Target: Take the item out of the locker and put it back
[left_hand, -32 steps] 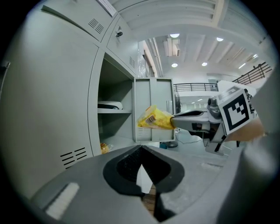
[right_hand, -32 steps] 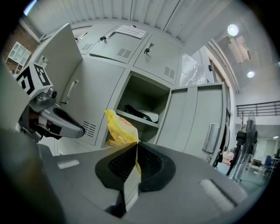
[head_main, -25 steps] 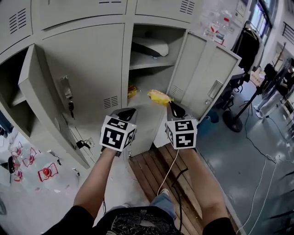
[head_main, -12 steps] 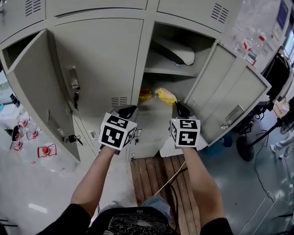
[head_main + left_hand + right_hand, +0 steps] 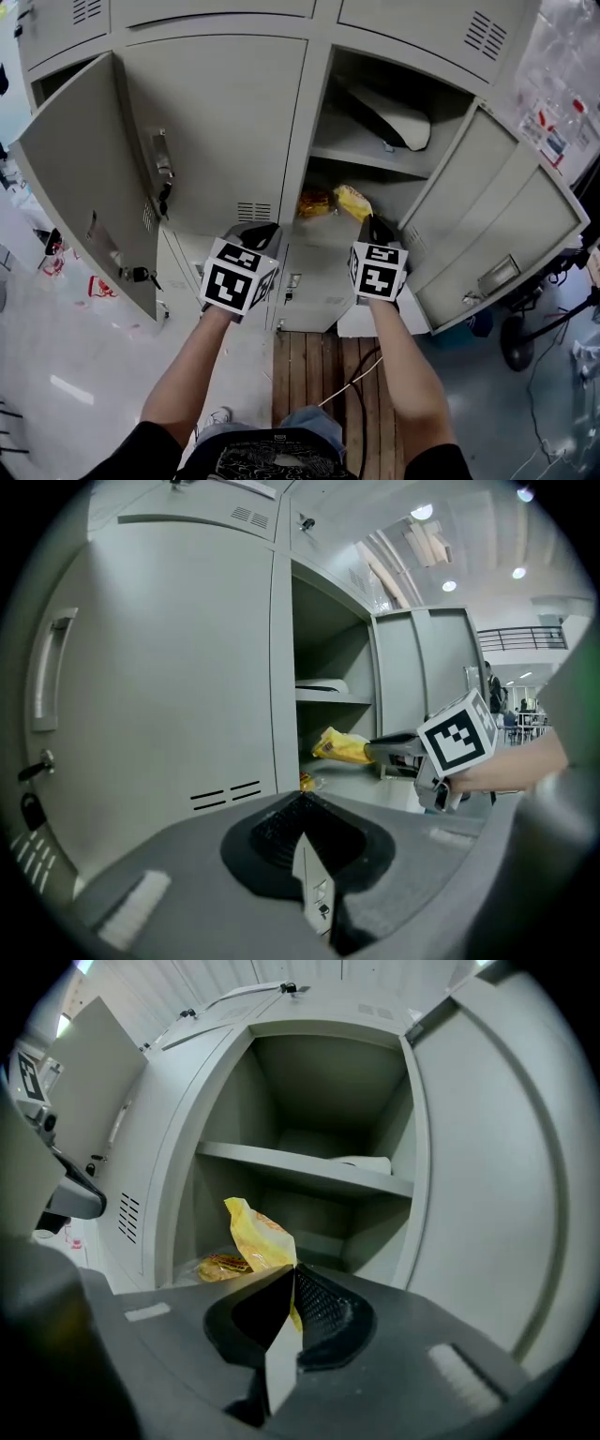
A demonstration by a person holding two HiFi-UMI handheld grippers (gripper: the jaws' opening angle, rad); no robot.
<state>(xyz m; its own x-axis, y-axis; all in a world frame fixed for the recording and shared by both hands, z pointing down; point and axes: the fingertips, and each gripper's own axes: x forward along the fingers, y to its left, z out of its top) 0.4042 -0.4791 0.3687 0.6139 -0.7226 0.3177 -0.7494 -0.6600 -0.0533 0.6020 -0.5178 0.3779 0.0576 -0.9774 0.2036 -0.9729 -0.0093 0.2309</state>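
1. Two grippers are held out before a grey metal locker point(image 5: 302, 141) whose door point(image 5: 497, 225) stands wide open to the right.
2. The right gripper point(image 5: 375, 225) has its jaws pressed together on one end of a yellow crinkled plastic packet point(image 5: 352, 201), pinching it.
3. That packet sticks out past the jaws at the mouth of the lower compartment, under the shelf point(image 5: 352, 155) and above the compartment floor.
4. A second, orange-printed packet point(image 5: 315, 201) lies on that floor, just left of the held one.
5. A white curved object point(image 5: 398, 117) rests on the shelf.
6. The left gripper point(image 5: 258, 232) has its jaws closed together with nothing between them, facing the shut neighbouring door point(image 5: 225, 122).
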